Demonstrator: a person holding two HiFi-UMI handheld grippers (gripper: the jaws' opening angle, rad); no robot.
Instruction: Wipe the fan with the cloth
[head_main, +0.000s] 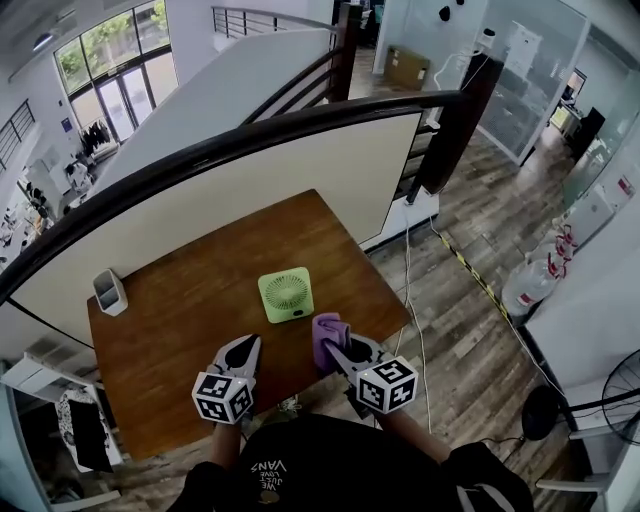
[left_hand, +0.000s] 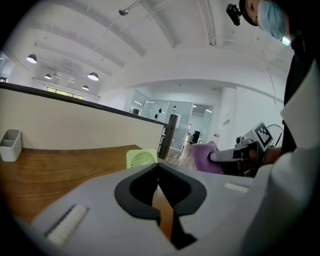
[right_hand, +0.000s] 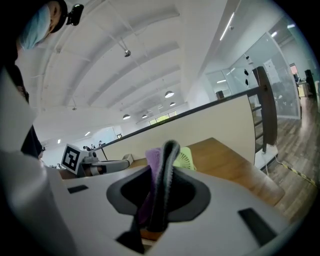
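We list, on the wooden bench (head_main: 170, 320):
- One green fan (head_main: 286, 295), mid-bench.
- One purple cloth (head_main: 327, 332), grasped in the fingers of our right gripper (head_main: 331, 350), just beside the fan's near right corner.
- Our left gripper (head_main: 250, 347), fingers clenched, empty, near the fan.
- One white holder (head_main: 110, 291), far left corner.

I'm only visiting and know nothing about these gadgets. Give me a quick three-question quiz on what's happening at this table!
1. True or false: the right gripper is clamped on the purple cloth.
2. The fan is: A red, B green, C black.
3. What stands at the far left corner of the table?

Key: 1 true; 2 B; 3 a white container.
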